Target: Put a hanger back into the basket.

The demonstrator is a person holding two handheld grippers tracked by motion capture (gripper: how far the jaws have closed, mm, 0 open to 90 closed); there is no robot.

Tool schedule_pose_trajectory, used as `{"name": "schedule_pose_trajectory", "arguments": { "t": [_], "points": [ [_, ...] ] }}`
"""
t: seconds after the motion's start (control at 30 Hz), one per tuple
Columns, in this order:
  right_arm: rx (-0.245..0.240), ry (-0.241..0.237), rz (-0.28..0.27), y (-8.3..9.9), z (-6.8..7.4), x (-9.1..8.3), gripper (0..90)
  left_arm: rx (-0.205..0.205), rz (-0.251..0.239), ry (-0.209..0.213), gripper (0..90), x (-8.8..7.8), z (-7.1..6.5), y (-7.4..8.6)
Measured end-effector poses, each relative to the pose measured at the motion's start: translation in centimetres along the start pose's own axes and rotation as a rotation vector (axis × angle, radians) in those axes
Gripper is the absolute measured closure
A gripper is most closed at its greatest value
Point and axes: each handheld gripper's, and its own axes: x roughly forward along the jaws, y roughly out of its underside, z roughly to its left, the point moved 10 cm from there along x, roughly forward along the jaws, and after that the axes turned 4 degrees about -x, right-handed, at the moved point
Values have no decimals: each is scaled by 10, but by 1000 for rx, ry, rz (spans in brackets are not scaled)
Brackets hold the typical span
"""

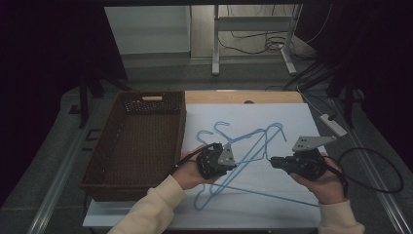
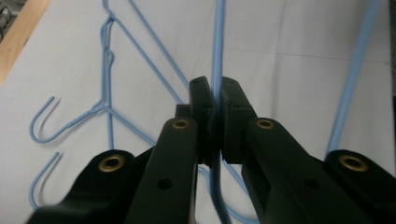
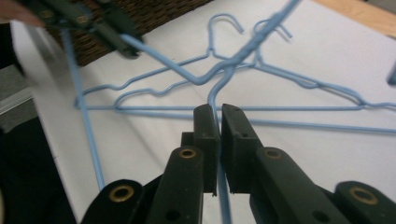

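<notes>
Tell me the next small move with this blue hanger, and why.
Probably lift it a little, both hands together. The left hand-held gripper and right hand-held gripper are each shut on the blue hanger's wire, which crosses the other hangers on the white sheet; rising first should free it before swinging toward the basket.

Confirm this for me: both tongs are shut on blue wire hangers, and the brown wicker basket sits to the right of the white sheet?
Not quite. In the high view the basket sits left of the white sheet, not right. The left tongs and right tongs are indeed shut on blue wire hangers.
</notes>
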Motion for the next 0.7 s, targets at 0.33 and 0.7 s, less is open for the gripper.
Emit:
{"name": "schedule_pose_trajectory", "arguments": {
  "t": [0.33,0.7],
  "points": [
    [-14,80,-70,-9,-5,1,736,-110,-62,5,871,-19,3,2],
    [55,148,-167,-11,-18,-6,433,-263,-136,3,872,-44,21,14]
  ]
}}
